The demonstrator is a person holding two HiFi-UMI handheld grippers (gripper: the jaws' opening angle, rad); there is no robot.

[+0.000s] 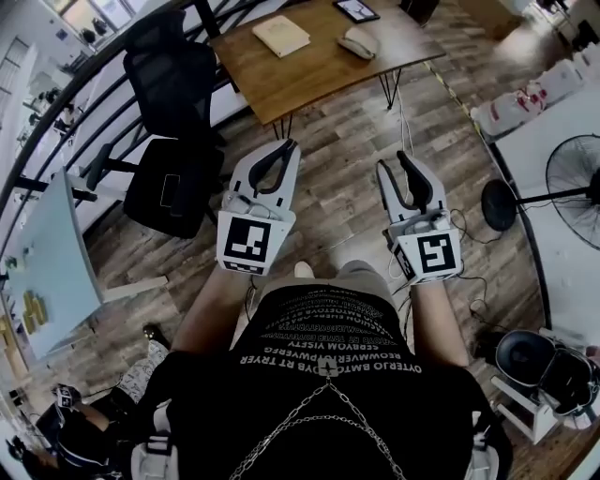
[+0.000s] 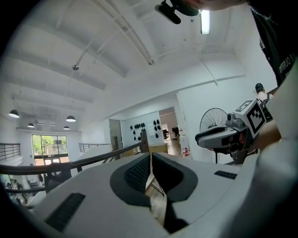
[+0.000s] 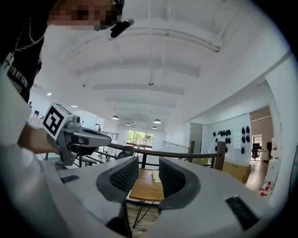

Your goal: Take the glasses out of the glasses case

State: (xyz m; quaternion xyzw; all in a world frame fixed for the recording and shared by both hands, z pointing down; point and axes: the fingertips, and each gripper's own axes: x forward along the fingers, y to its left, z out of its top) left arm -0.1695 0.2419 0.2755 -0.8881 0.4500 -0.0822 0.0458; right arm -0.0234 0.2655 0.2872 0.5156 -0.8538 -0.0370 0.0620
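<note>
A pale grey glasses case (image 1: pixel 358 42) lies closed on the wooden table (image 1: pixel 309 75) at the far end of the head view; no glasses show. Both grippers hang over the floor well short of the table, pointing toward it. My left gripper (image 1: pixel 285 146) is shut with nothing between its pads, its jaw tips meeting in the left gripper view (image 2: pixel 150 160). My right gripper (image 1: pixel 395 164) is open and empty. In the right gripper view (image 3: pixel 149 174) the table top (image 3: pixel 144 186) shows through the gap between the jaws; the case cannot be made out there.
On the table also lie a tan book (image 1: pixel 281 36) and a tablet (image 1: pixel 356 9). A black office chair (image 1: pixel 173 122) stands left of the table beside a curved railing. A floor fan (image 1: pixel 572 178) and white shelves stand at the right, a pale table (image 1: pixel 47 272) at the left.
</note>
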